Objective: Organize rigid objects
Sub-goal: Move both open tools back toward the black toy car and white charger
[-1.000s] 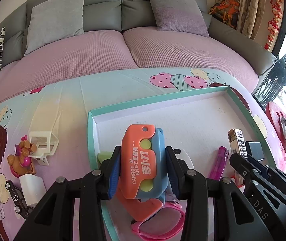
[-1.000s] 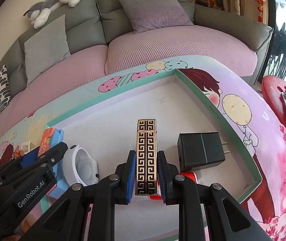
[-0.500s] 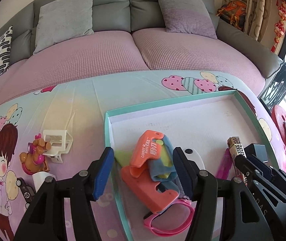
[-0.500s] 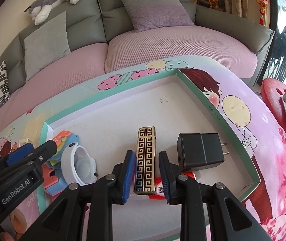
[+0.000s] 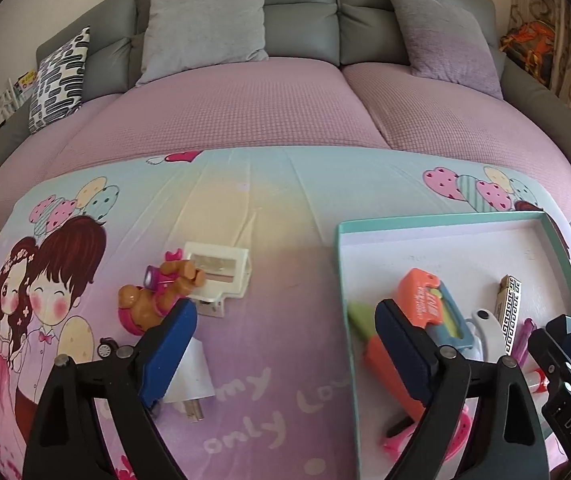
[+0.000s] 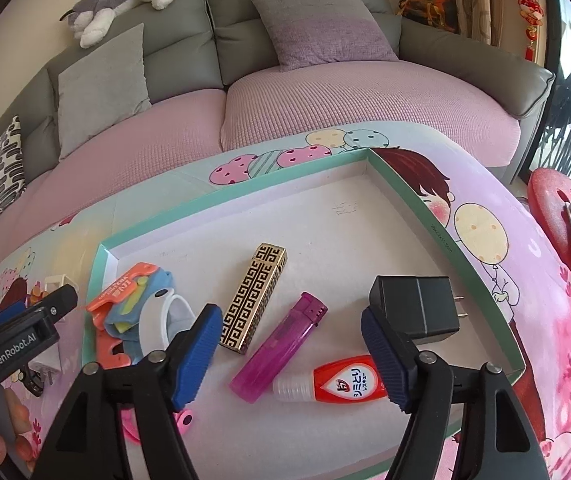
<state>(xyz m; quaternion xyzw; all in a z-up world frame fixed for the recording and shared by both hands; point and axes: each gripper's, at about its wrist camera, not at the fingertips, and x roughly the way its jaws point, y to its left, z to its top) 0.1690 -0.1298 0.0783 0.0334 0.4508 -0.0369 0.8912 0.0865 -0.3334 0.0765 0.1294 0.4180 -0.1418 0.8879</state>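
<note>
A shallow teal-rimmed tray (image 6: pixel 237 194) (image 5: pixel 437 218) lies on the cartoon-print cloth. In it lie an orange and blue carrot knife toy (image 5: pixel 423 300) (image 6: pixel 125 292), a gold-patterned bar (image 6: pixel 254 306) (image 5: pixel 510 308), a purple lighter (image 6: pixel 281 346), a red stain-remover bottle (image 6: pixel 337 380), a black charger (image 6: pixel 417 314) and a white ring-shaped piece (image 6: pixel 161 320). My left gripper (image 5: pixel 285 356) is open and empty over the tray's left edge. My right gripper (image 6: pixel 291 360) is open and empty above the lighter.
On the cloth left of the tray lie a brown and pink toy figure (image 5: pixel 157 296), a white frame-like part (image 5: pixel 219 270), a white charger (image 5: pixel 189 376) and a small black toy car (image 5: pixel 105 348). A pink-covered sofa (image 5: pixel 285 100) lies behind.
Both grippers opened and drew back. The left let go of the carrot knife toy in the tray and swung left. The right let go of the gold-patterned bar.
</note>
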